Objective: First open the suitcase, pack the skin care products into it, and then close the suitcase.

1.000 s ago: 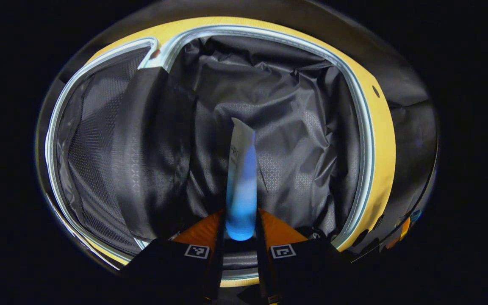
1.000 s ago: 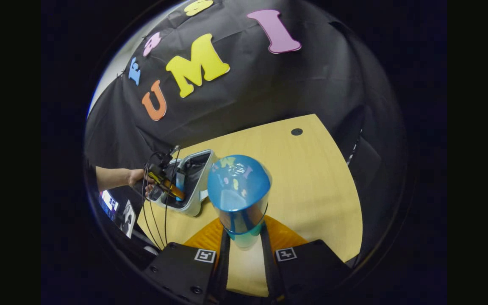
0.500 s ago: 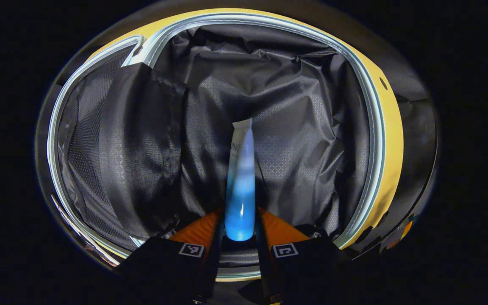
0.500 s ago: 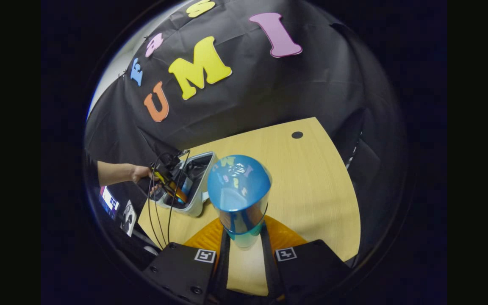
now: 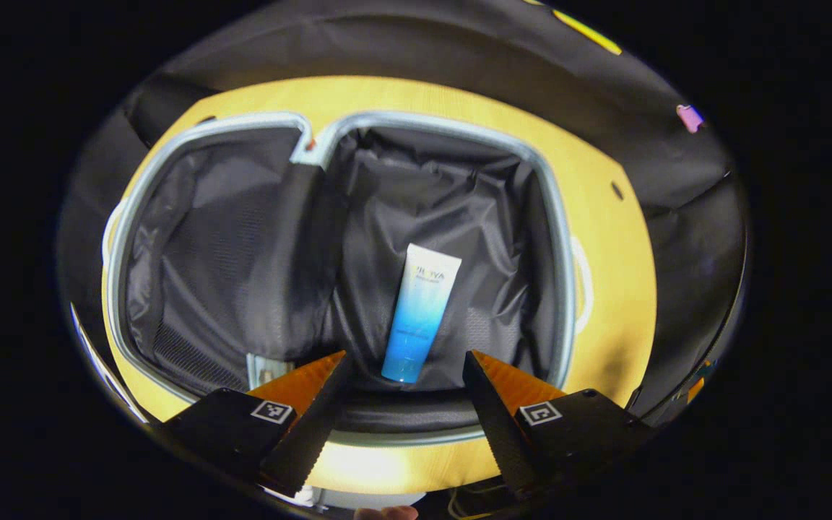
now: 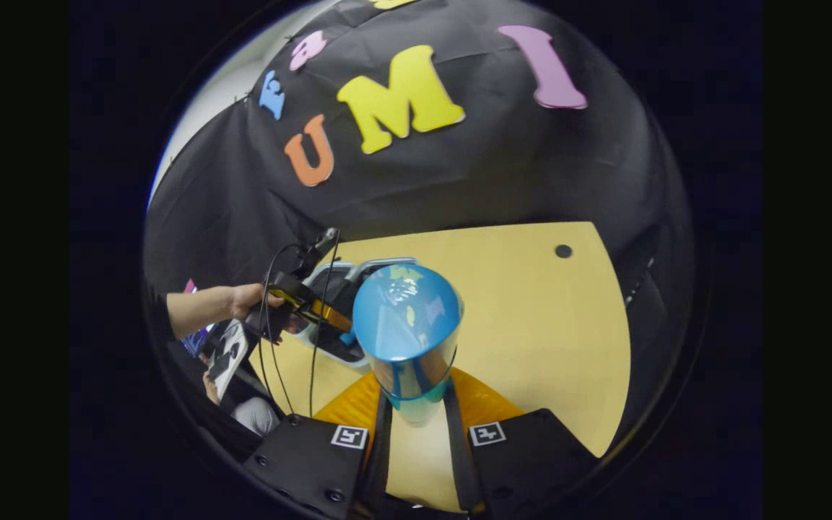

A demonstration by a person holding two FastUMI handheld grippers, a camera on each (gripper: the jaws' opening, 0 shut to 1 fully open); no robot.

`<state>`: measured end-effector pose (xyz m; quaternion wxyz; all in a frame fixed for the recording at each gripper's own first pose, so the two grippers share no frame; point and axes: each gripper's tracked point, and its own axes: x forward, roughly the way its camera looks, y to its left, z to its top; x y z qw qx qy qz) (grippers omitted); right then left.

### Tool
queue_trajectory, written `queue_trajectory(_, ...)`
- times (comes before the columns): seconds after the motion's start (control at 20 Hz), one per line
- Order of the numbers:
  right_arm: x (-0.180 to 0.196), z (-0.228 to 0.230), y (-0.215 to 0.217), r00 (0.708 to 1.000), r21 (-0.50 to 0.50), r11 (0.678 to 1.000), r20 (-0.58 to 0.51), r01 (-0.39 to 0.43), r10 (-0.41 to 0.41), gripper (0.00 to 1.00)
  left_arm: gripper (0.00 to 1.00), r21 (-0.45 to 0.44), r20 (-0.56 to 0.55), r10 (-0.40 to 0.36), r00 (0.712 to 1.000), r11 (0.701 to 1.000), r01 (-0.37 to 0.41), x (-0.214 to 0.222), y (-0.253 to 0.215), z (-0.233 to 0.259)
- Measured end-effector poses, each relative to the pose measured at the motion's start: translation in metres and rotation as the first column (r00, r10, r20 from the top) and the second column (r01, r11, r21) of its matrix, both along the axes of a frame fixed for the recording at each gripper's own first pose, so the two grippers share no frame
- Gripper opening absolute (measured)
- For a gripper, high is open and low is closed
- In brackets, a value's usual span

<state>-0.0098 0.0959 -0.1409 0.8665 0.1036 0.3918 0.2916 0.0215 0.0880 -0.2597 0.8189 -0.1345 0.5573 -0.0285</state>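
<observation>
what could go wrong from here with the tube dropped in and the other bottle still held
1. The tube lies loose on the crumpled lining of the open suitcase, near the front edge; it may slide or get pinched at the rim on closing.
2. The right hand-held gripper pinches the blue bottle only at its narrow lower end, so the wide top could tip it out on the way over.
3. The left hand-held gripper, open, hangs over the case and could block the bottle's path.
</observation>
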Motion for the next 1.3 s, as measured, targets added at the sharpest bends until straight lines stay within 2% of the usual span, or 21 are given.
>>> queue_trajectory(0.1,0.011,0.003,0.048,0.994,-0.013,0.994,-0.034,-0.104,0.103,0.34,0.99,0.004,0.186,0.047,0.981,0.999,-0.048,-0.009,0.008,0.038)
queue_trajectory(0.25,0.027,-0.011,0.129,0.968,-0.021,0.973,-0.116,-0.228,0.224,0.34,0.99,0.122,0.421,0.037,0.906,0.988,-0.097,-0.037,0.022,0.085)
queue_trajectory(0.3,0.032,-0.021,0.153,0.956,-0.034,0.966,-0.154,-0.256,0.248,0.34,0.99,0.144,0.472,0.033,0.881,0.983,-0.114,-0.049,0.025,0.1)
queue_trajectory(0.4,0.045,-0.056,0.189,0.937,-0.077,0.96,-0.251,-0.27,0.243,0.35,0.98,0.17,0.541,0.032,0.84,0.975,-0.146,-0.075,0.022,0.122)
queue_trajectory(0.45,0.05,-0.076,0.2,0.924,-0.103,0.959,-0.312,-0.265,0.222,0.35,0.98,0.173,0.571,0.046,0.82,0.969,-0.175,-0.087,0.023,0.131)
queue_trajectory(0.55,0.059,-0.112,0.218,0.888,-0.157,0.957,-0.434,-0.242,0.153,0.32,0.98,0.138,0.596,0.086,0.798,0.968,-0.208,-0.114,0.022,0.135)
queue_trajectory(0.7,0.065,-0.166,0.228,0.842,-0.28,0.933,-0.538,-0.226,0.042,0.35,0.98,0.112,0.596,0.12,0.794,0.966,-0.231,-0.147,0.029,0.121)
queue_trajectory(0.75,0.066,-0.179,0.228,0.822,-0.304,0.931,-0.569,-0.203,-0.007,0.31,0.98,0.108,0.591,0.122,0.798,0.968,-0.228,-0.158,0.029,0.12)
queue_trajectory(0.9,0.069,-0.206,0.222,0.742,-0.373,0.923,-0.645,-0.097,-0.183,0.34,0.99,0.093,0.578,0.128,0.806,0.971,-0.222,-0.177,0.033,0.112)
queue_trajectory(1.0,0.072,-0.217,0.223,0.704,-0.4,0.915,-0.664,-0.049,-0.253,0.32,0.98,0.088,0.582,0.135,0.802,0.97,-0.227,-0.182,0.04,0.112)
queue_trajectory(1.15,0.076,-0.229,0.22,0.669,-0.469,0.883,-0.652,0.014,-0.357,0.34,0.99,0.078,0.59,0.162,0.791,0.964,-0.255,-0.182,0.055,0.113)
queue_trajectory(1.3,0.077,-0.231,0.222,0.67,-0.517,0.856,-0.629,0.019,-0.395,0.34,0.98,0.039,0.604,0.196,0.772,0.961,-0.275,-0.179,0.063,0.119)
